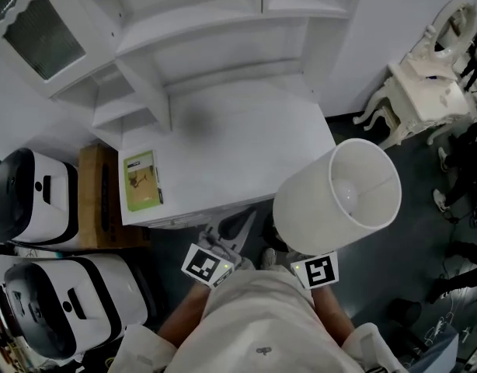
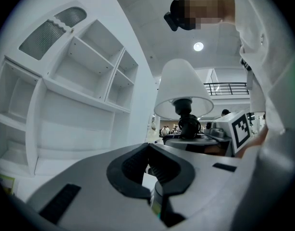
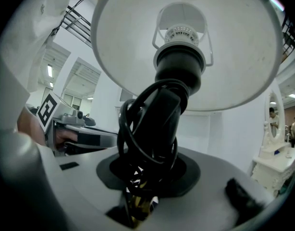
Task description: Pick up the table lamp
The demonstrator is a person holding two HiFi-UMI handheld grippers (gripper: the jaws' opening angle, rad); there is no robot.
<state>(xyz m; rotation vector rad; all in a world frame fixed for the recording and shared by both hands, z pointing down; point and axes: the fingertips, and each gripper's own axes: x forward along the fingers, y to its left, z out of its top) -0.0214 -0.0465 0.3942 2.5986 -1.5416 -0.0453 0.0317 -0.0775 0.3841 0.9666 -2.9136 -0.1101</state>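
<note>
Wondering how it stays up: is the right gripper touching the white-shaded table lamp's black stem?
Touching. In the right gripper view the right gripper clamps the cord-wrapped black stem between its jaws.

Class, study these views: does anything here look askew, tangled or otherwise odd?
The lamp has its black cord wound in loose loops round the stem, just where the right gripper clamps it, so it looks tangled. Nothing looks spilled or broken.
</note>
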